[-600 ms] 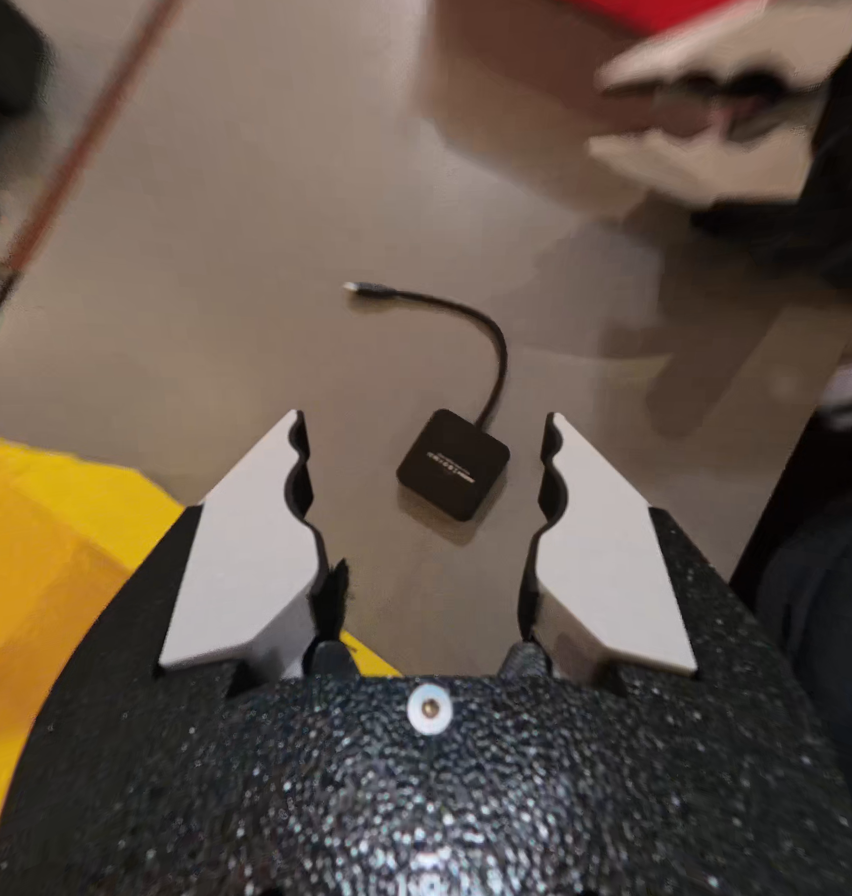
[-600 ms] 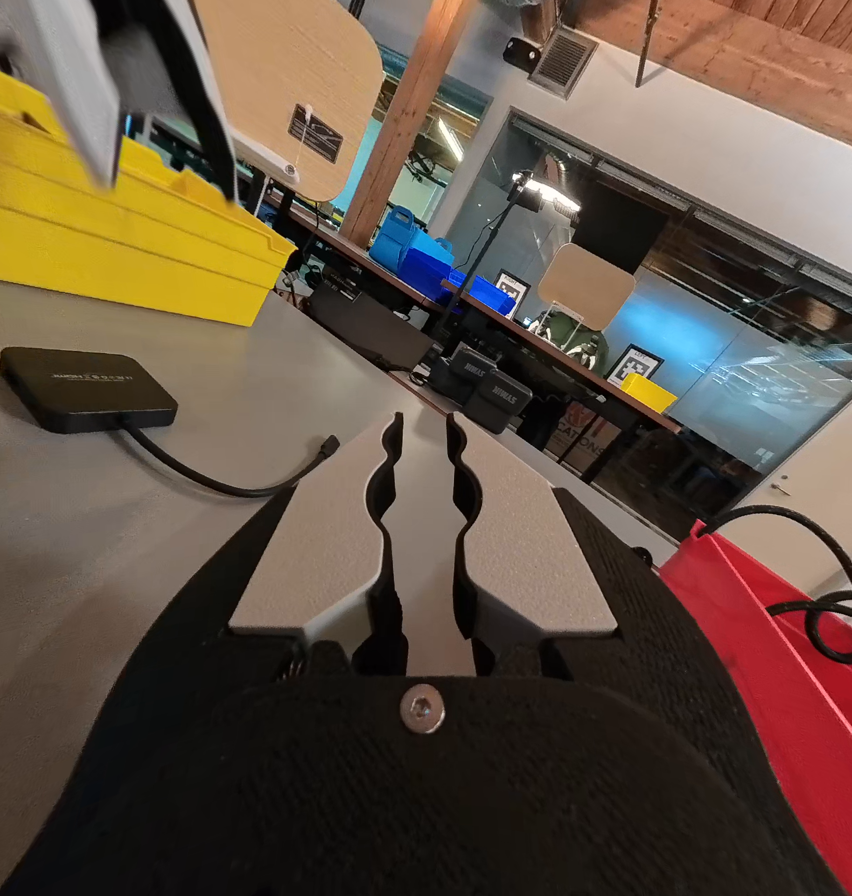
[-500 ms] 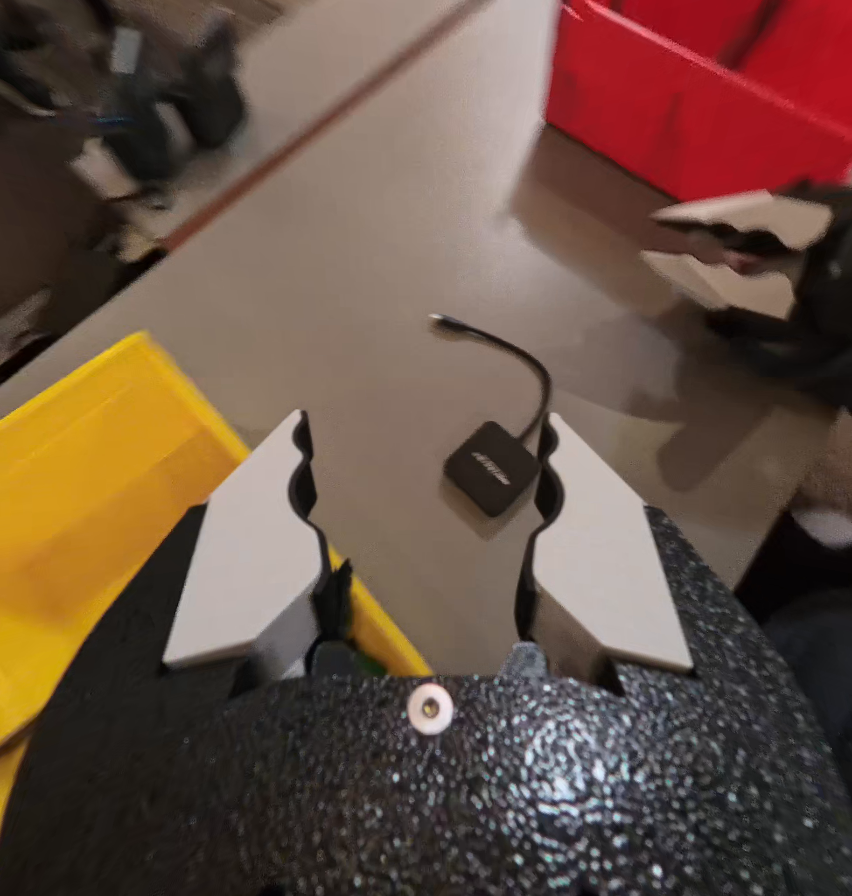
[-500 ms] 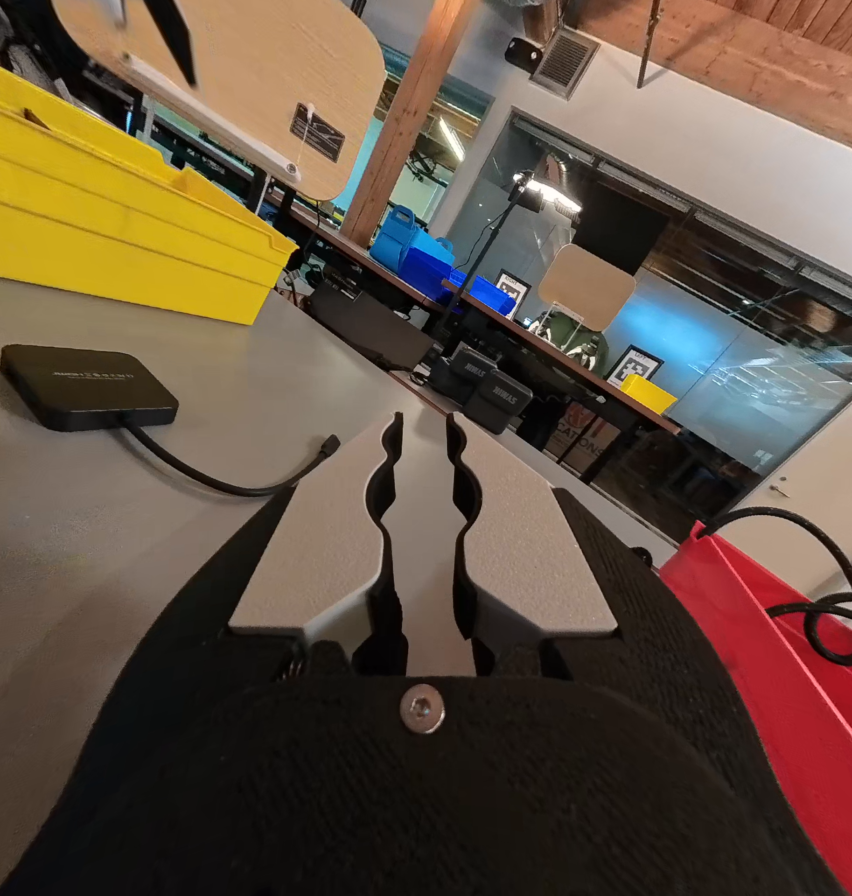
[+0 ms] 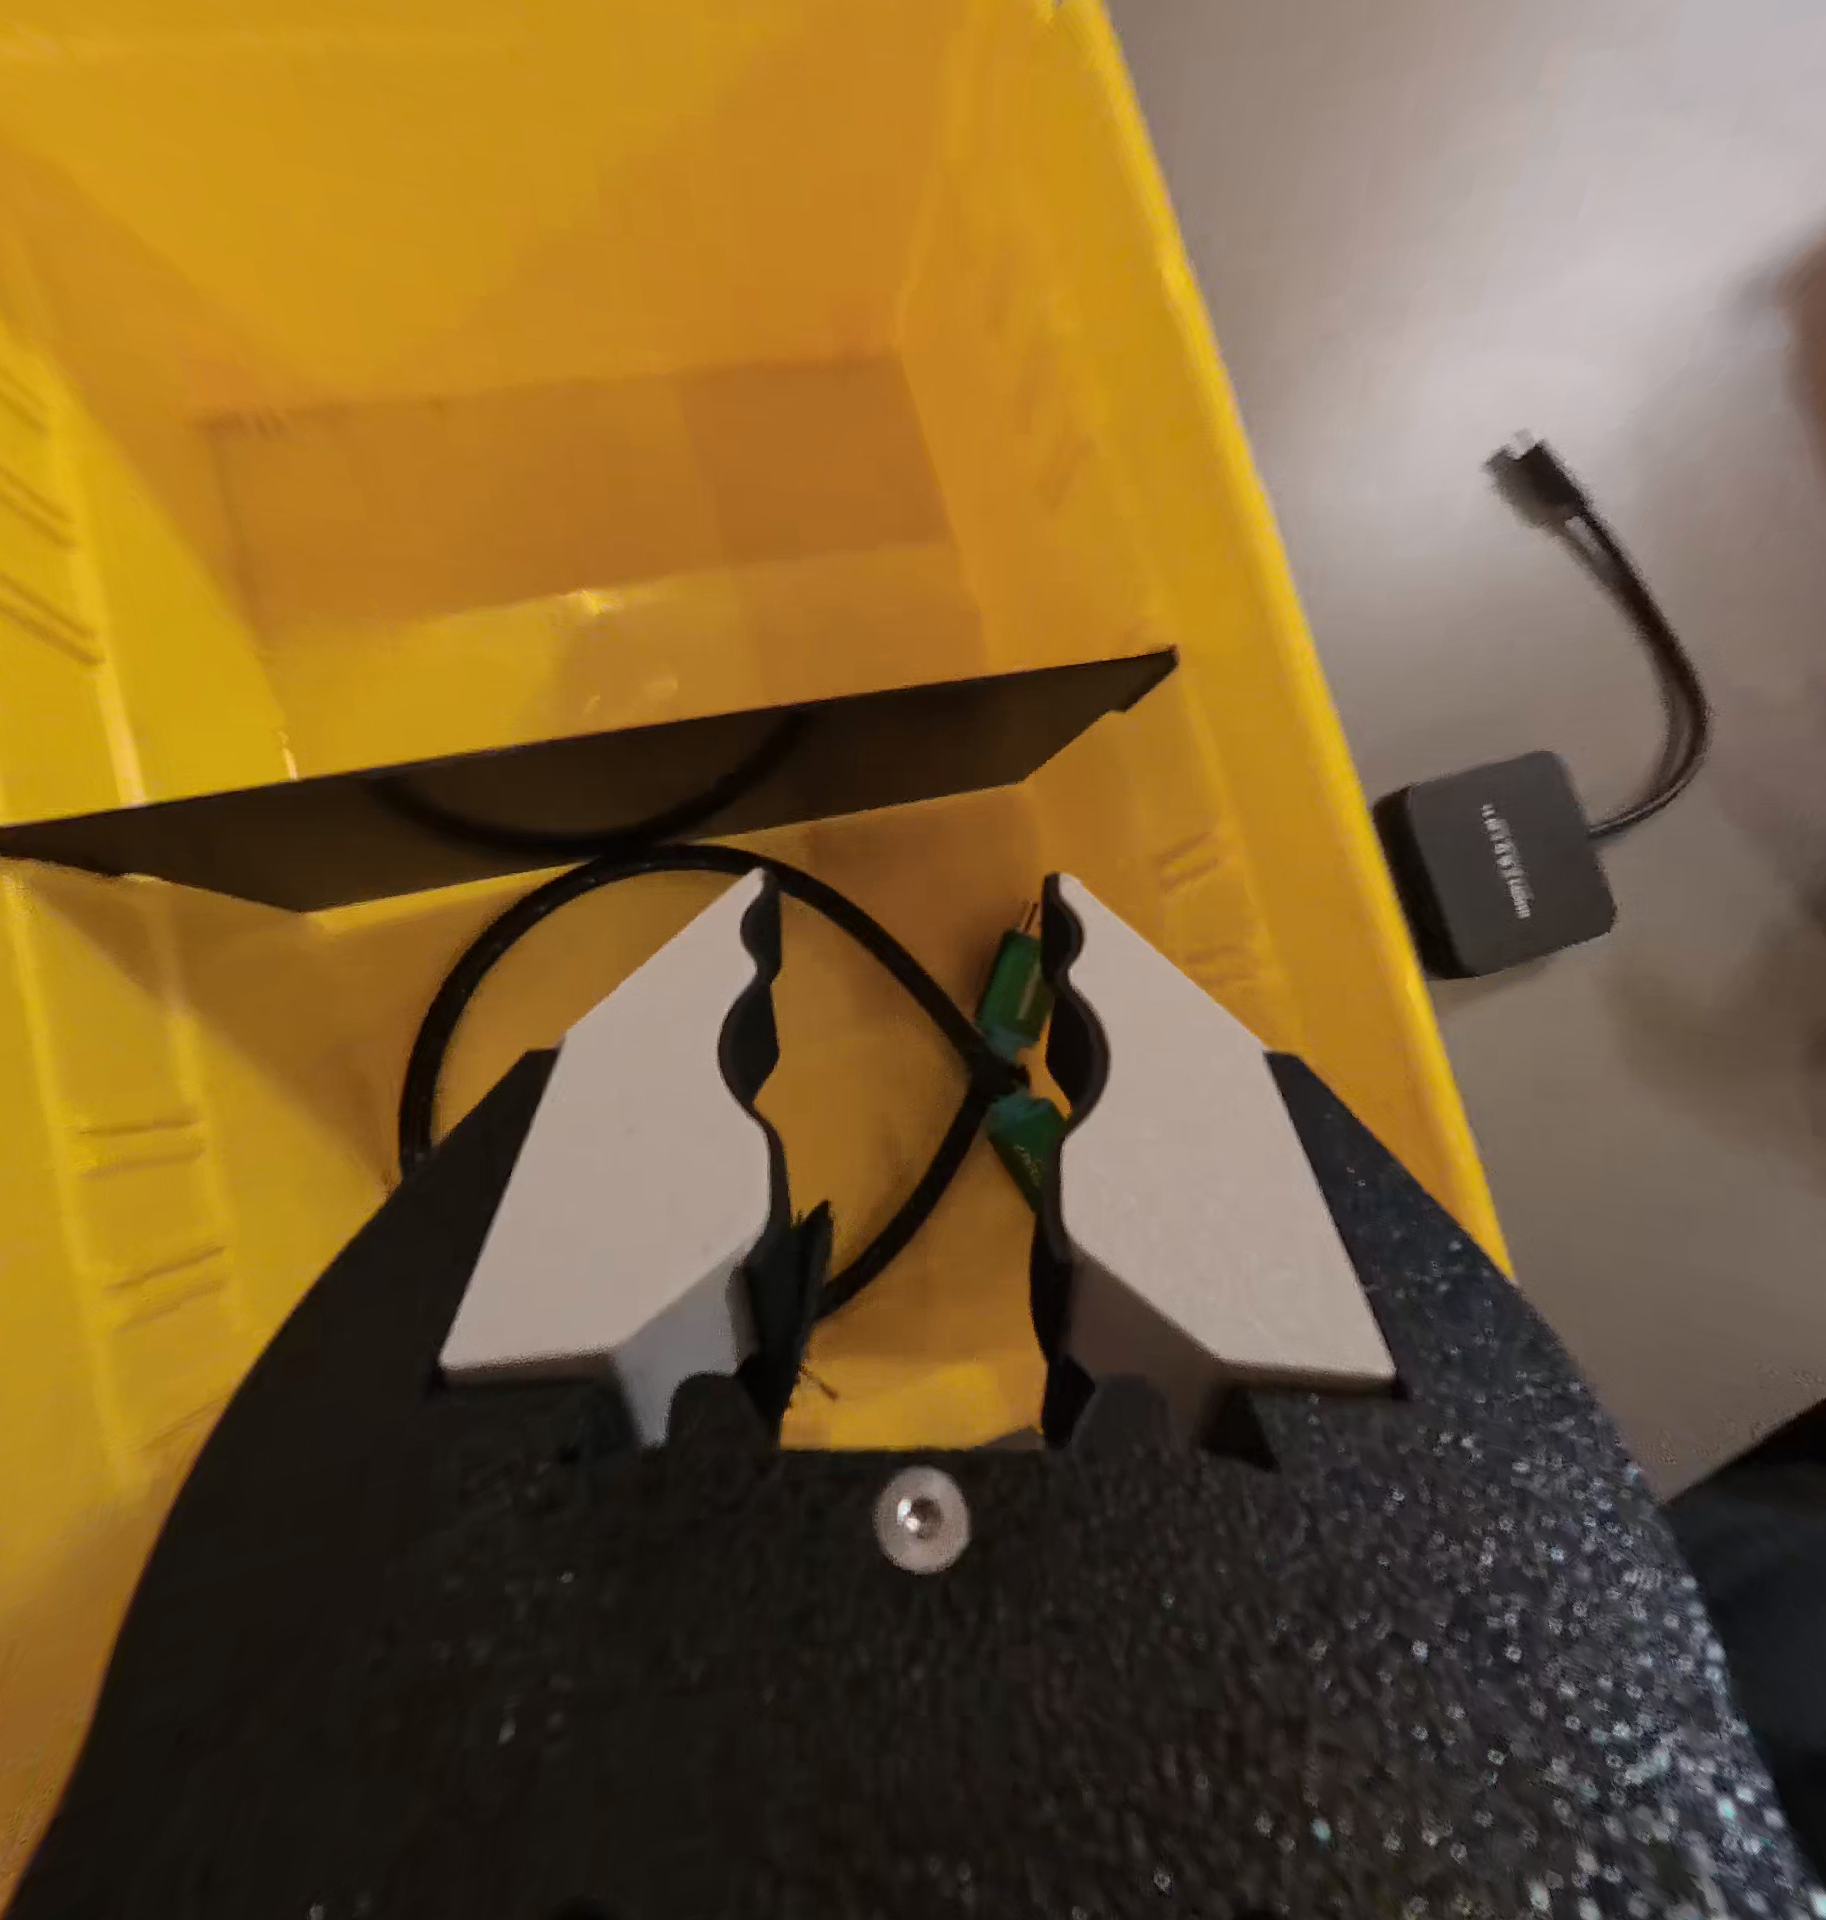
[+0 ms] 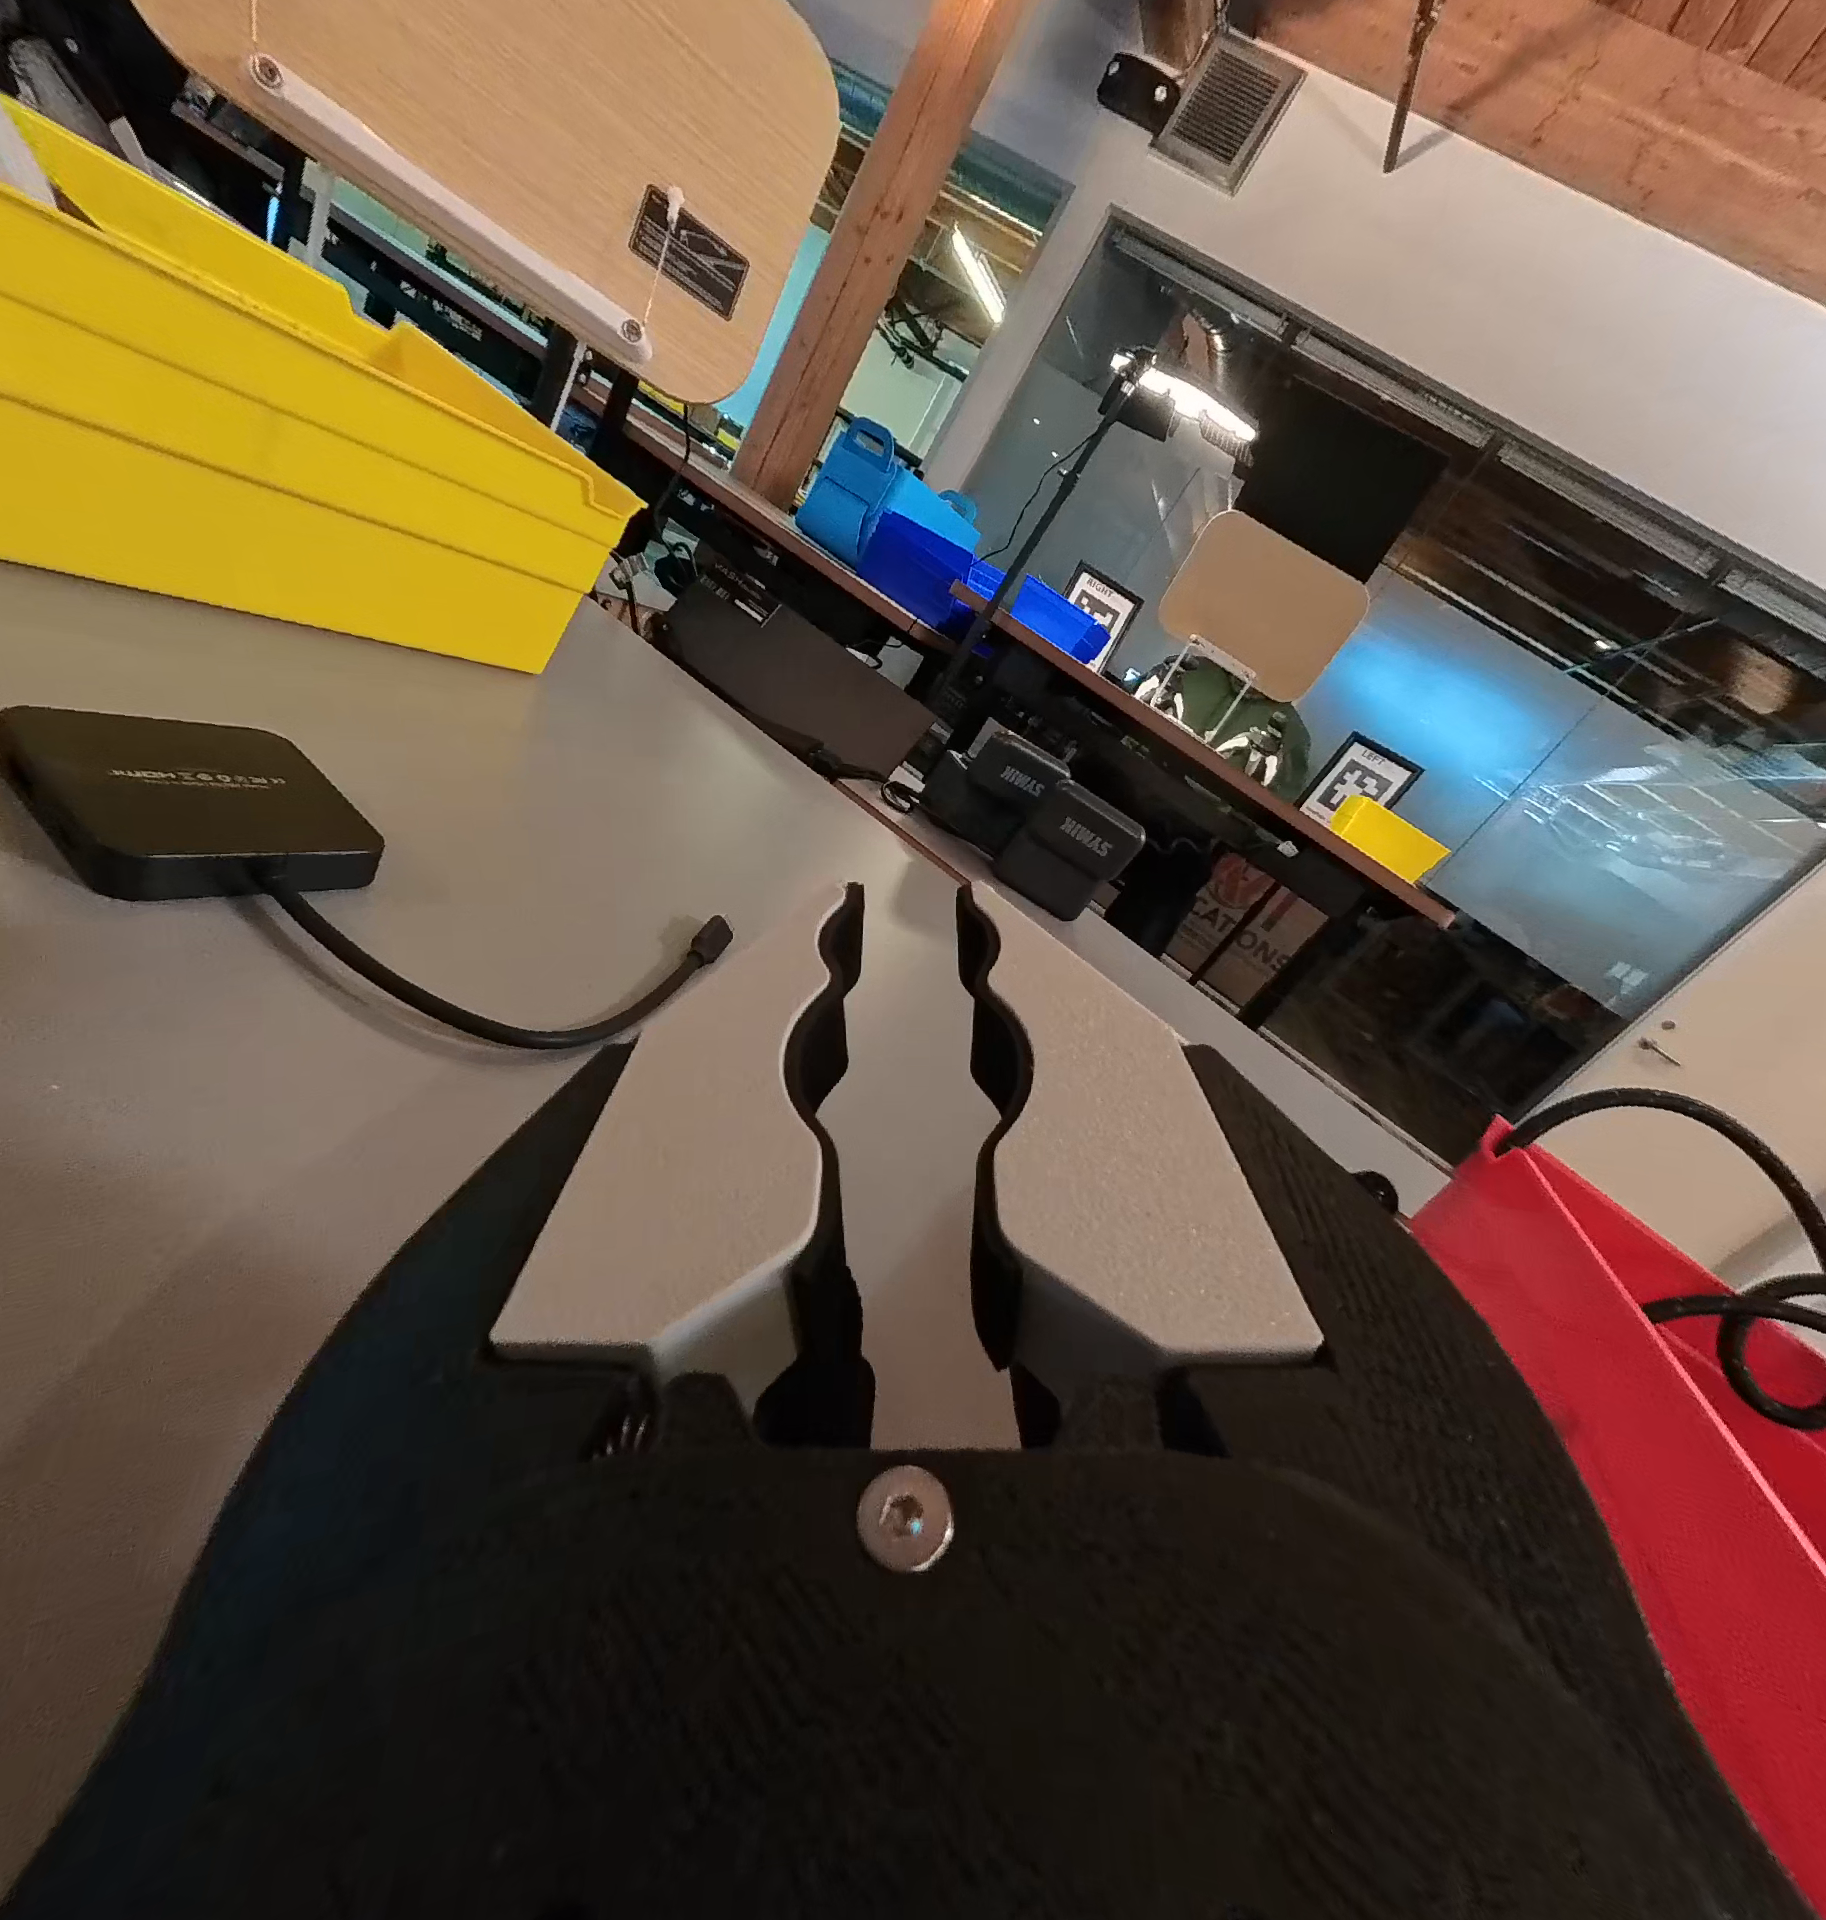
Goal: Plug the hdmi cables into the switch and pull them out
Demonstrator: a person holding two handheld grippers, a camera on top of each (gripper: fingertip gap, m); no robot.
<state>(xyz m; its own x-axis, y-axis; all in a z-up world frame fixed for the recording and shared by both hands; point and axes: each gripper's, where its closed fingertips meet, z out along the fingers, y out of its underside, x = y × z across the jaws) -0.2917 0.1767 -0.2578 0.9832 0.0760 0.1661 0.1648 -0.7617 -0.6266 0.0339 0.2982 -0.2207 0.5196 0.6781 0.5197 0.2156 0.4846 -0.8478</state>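
Left wrist view: left tool (image 5: 907,904) spread wide, empty, hanging over the open yellow bin (image 5: 1002,343). Inside the bin, on the floor of the near compartment, a black braided cable (image 5: 493,977) lies in a loop with its two green plugs (image 5: 1013,992) crossed just beside the right finger (image 5: 1169,1122); whether the finger touches them I cannot tell. A black divider (image 5: 576,790) crosses the bin beyond the loop. Outside the bin's right wall, on the grey counter (image 5: 1408,260), sits the black switch (image 5: 1491,862), close to the wall, its short lead (image 5: 1667,717) curving away. View is motion-blurred.

Right wrist view: right tool (image 6: 907,899) low over the counter (image 6: 161,1143), fingers at a narrow gap, nothing between them. It shows the bin (image 6: 244,488) only from outside, along the counter's far-left edge, contents hidden. Switch (image 6: 176,795) lies flat in front of the bin, apart from it; its lead (image 6: 473,1013) ends in a small plug (image 6: 709,935) near the left fingertip (image 6: 836,925). Only this view shows the red bin (image 6: 1667,1455) at the right edge, with a second black cable (image 6: 1782,1309) coiled in it.
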